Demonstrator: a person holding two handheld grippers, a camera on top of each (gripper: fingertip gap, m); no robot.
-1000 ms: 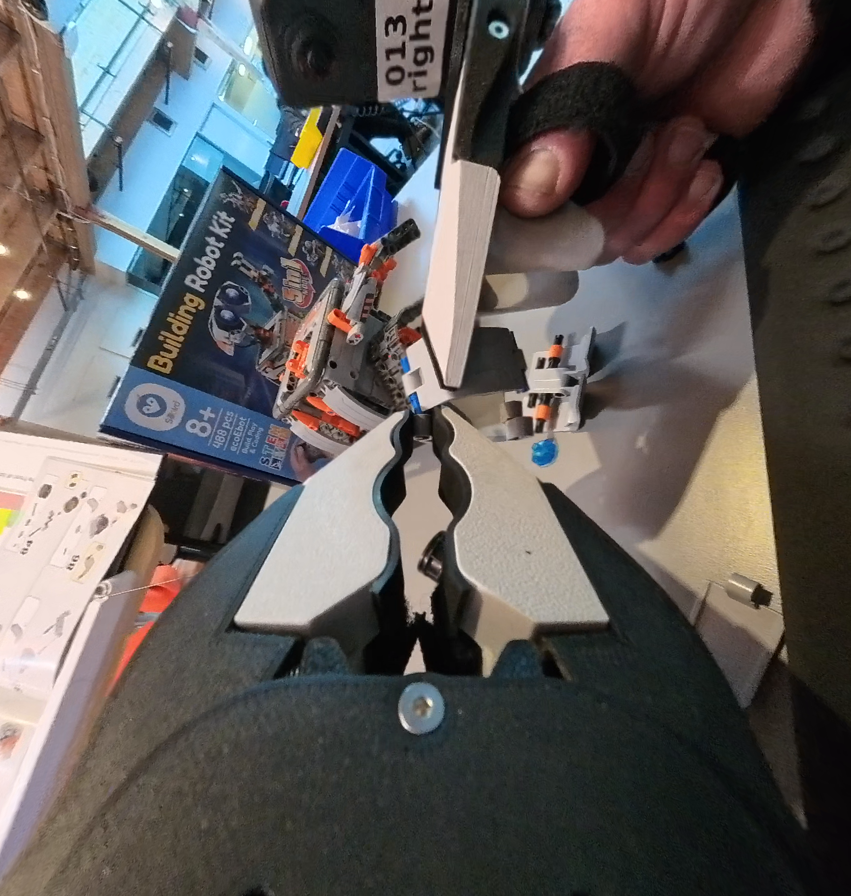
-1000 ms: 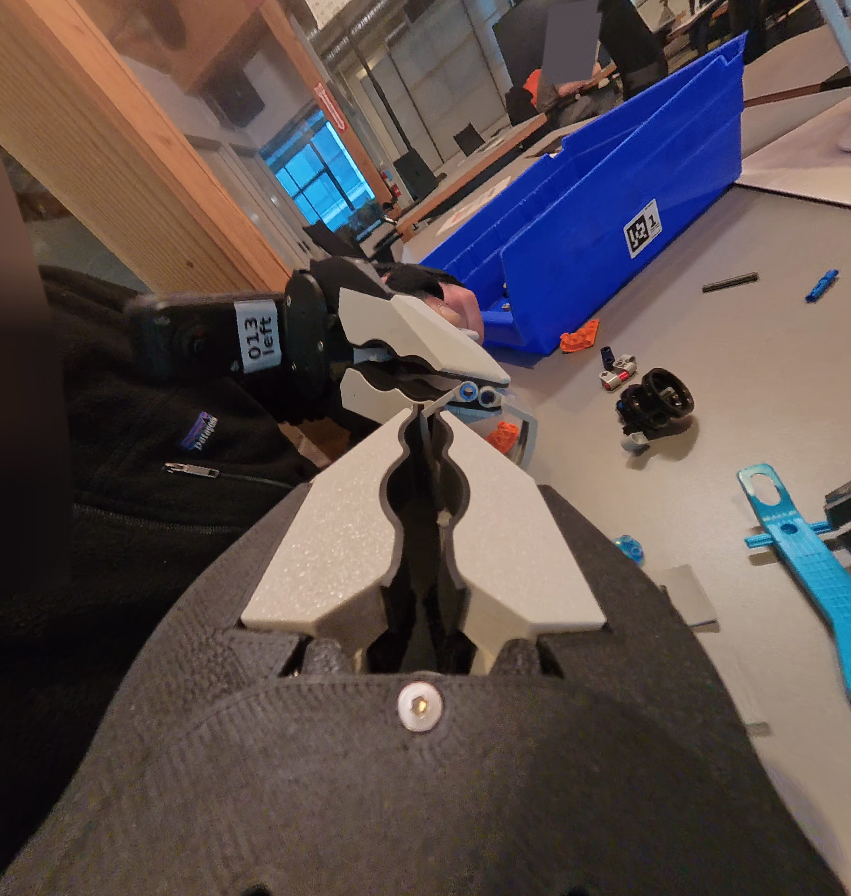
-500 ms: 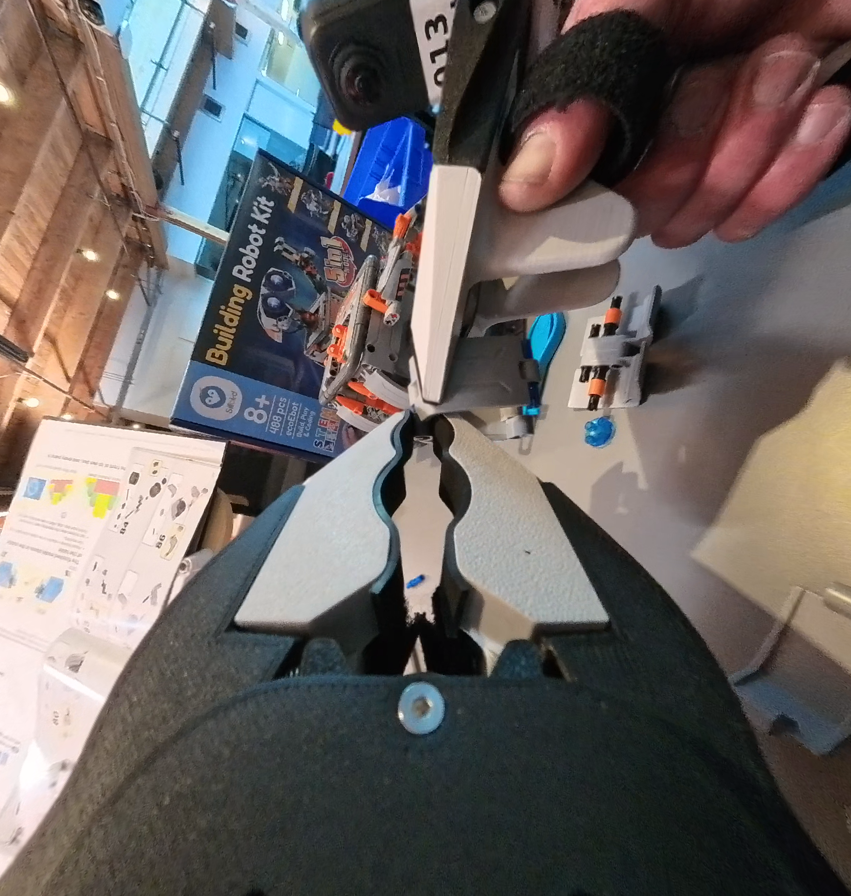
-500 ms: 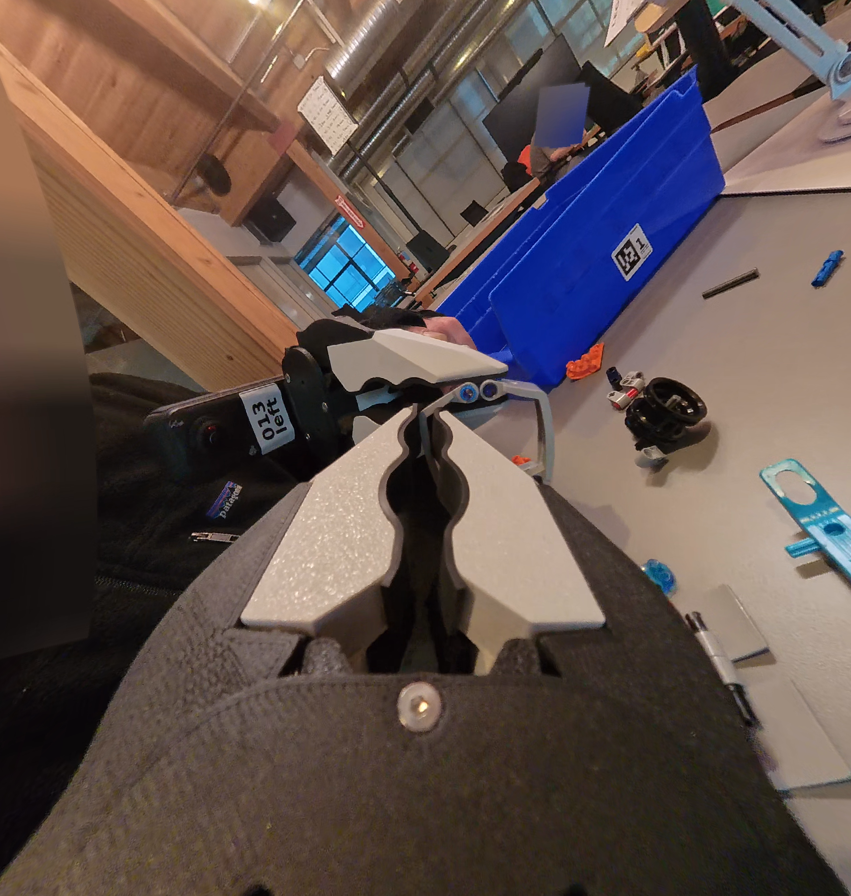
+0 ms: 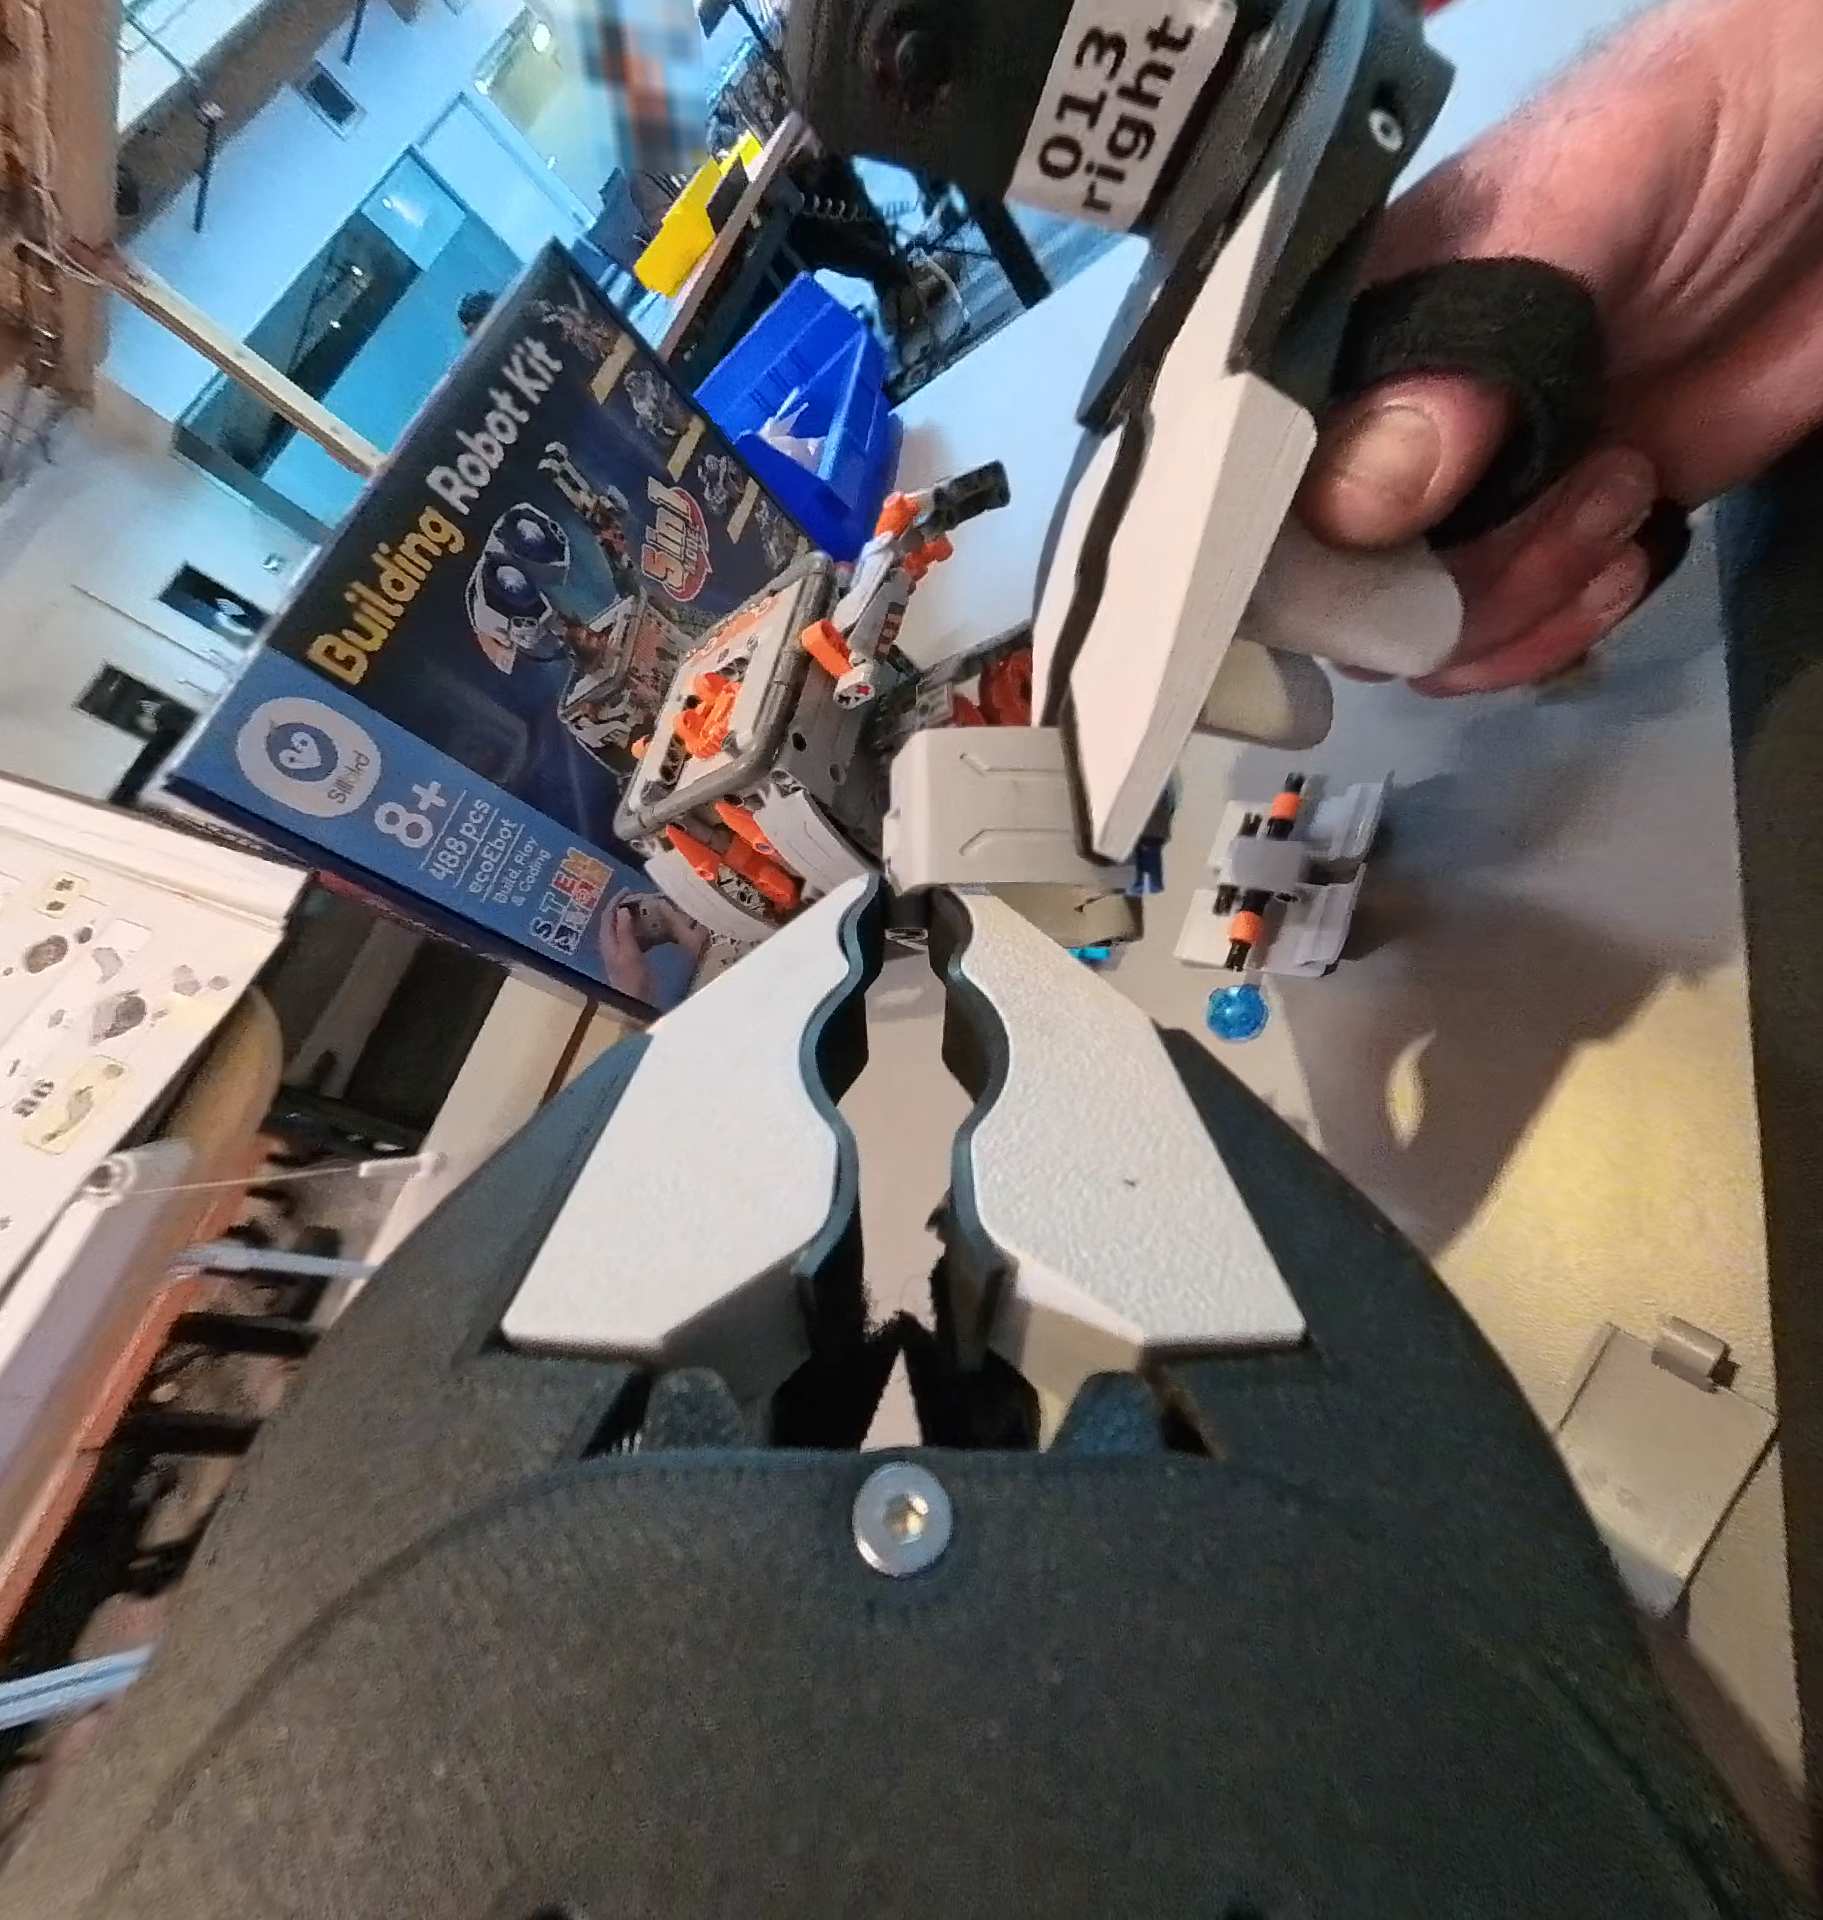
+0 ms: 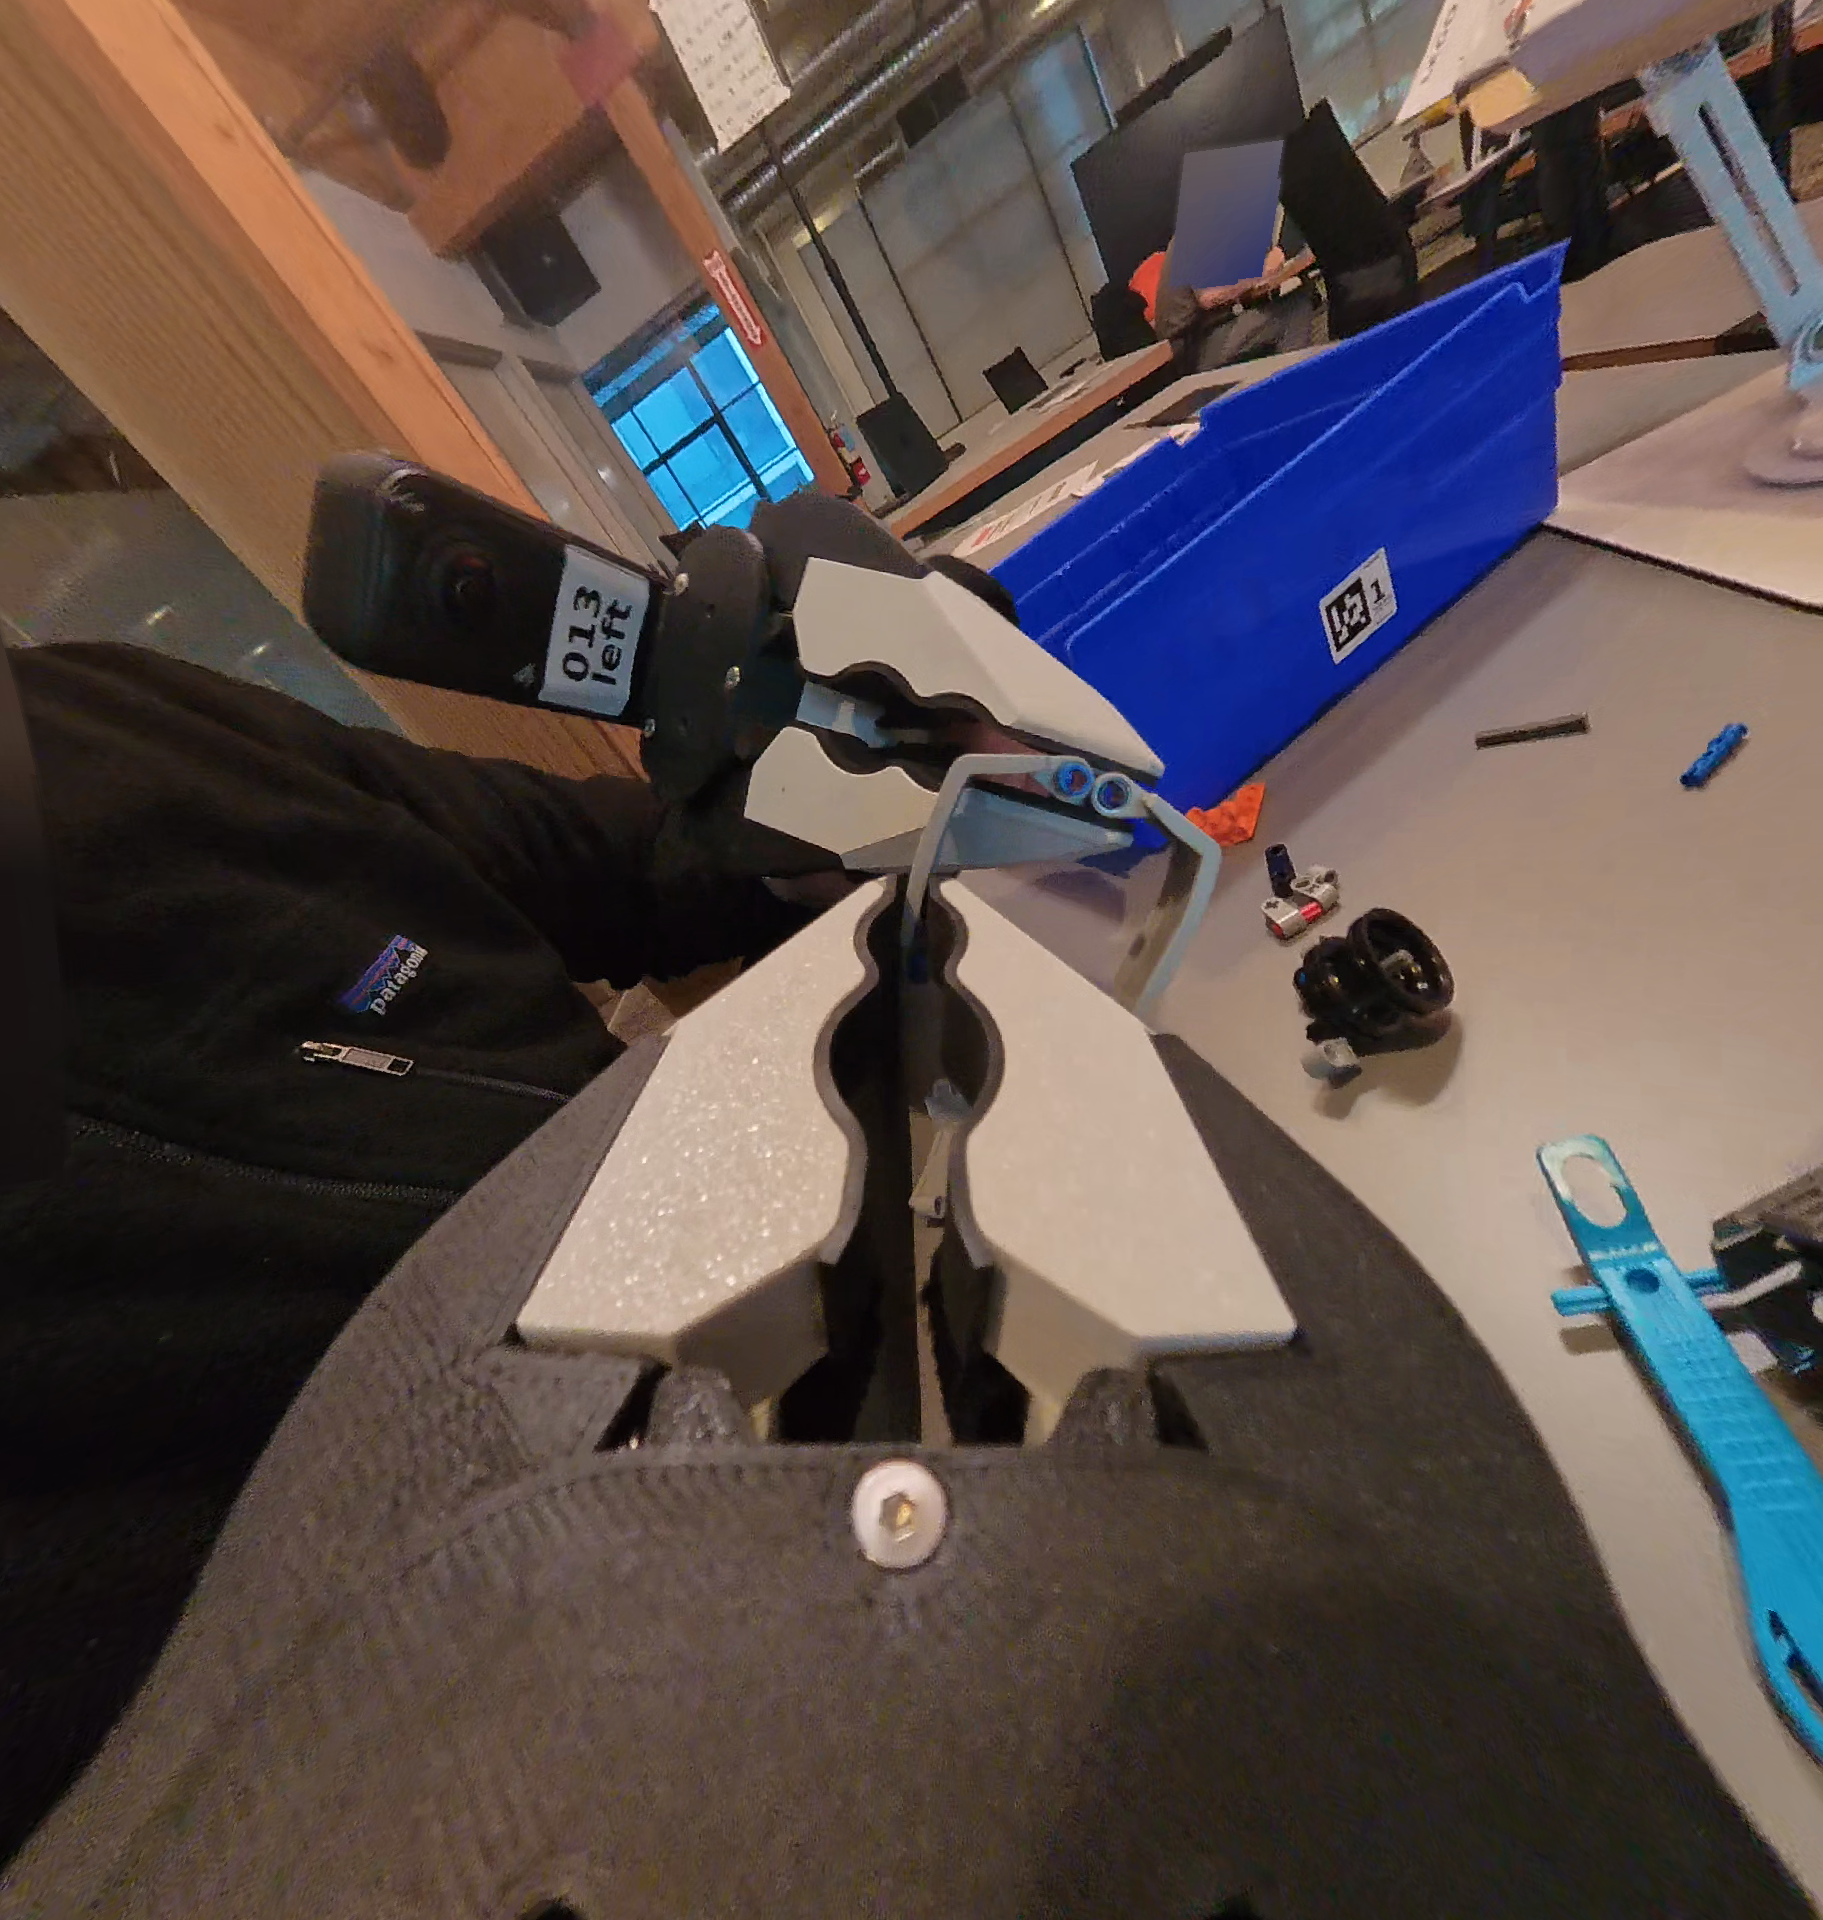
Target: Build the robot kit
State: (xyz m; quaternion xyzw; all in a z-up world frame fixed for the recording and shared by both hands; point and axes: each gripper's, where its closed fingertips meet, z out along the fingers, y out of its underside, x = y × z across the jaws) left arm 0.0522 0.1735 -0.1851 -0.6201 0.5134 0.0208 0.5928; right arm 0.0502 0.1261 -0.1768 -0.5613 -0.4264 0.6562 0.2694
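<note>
A grey curved panel piece (image 6: 1182, 883) with two blue pins is held between both grippers above the grey table (image 6: 1509, 935). My right gripper (image 6: 912, 899) is shut on one leg of the panel. My left gripper (image 6: 1135, 805) comes in from the left and is shut on the panel's top bar at the pins. In the left wrist view the left gripper (image 5: 912, 914) meets the panel (image 5: 980, 821) at its tips, and the right gripper (image 5: 1115, 842), held by a hand, clamps the panel from above.
A partly built grey and orange robot model (image 5: 772, 727) stands before the kit box (image 5: 450, 665). A small grey subassembly (image 5: 1281, 883) and blue stud (image 5: 1236, 1010) lie nearby. A blue bin (image 6: 1302, 623), black wheel (image 6: 1374, 977), blue tool (image 6: 1717, 1403) and loose small parts lie on the table. One gripper's finger ends stand about 4 centimetres off the other's.
Both grippers have risen and turned together with the grey panel between them. More of the panel now shows in the right wrist view. Both grips hold as before.
</note>
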